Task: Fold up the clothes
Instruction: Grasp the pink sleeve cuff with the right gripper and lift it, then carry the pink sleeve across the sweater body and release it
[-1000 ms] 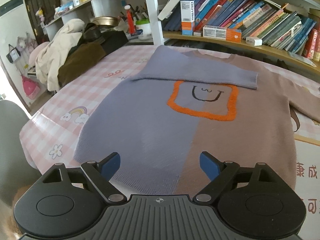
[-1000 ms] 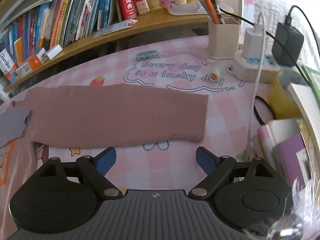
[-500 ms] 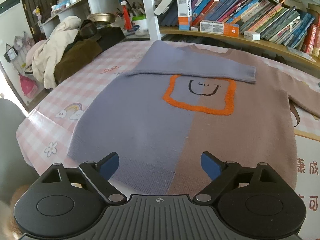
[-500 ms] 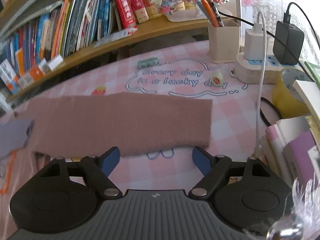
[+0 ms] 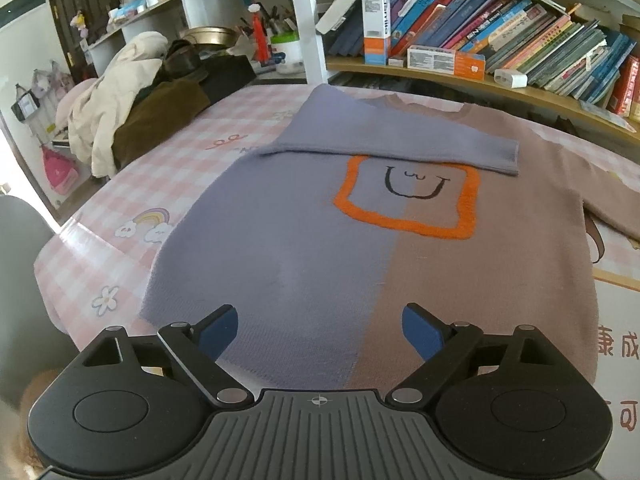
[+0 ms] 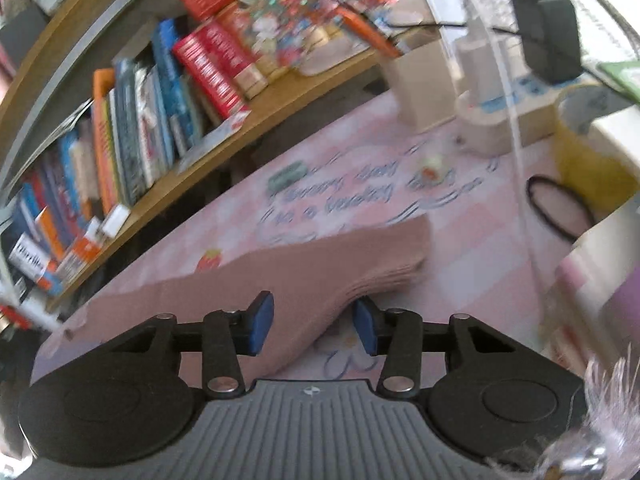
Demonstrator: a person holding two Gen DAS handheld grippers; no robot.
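Rolled since before, right gripper (image 6: 313,327) closing around knitted brown sleeve (image 6: 304,276); left gripper (image 5: 320,330) agape.

A pink checked tablecloth (image 5: 168,168) covers the table; behind it a wooden bookshelf (image 5: 460,80) packed with books, daylight from the left.

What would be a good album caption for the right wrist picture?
Right claw closing around the edge of the sweater's brown sleeve, laid out on the pink checked tablecloth below the bookshelf.

Left gripper (image 5: 320,330) jaws wide apart; right gripper (image 6: 314,326) jaws closing, tilted
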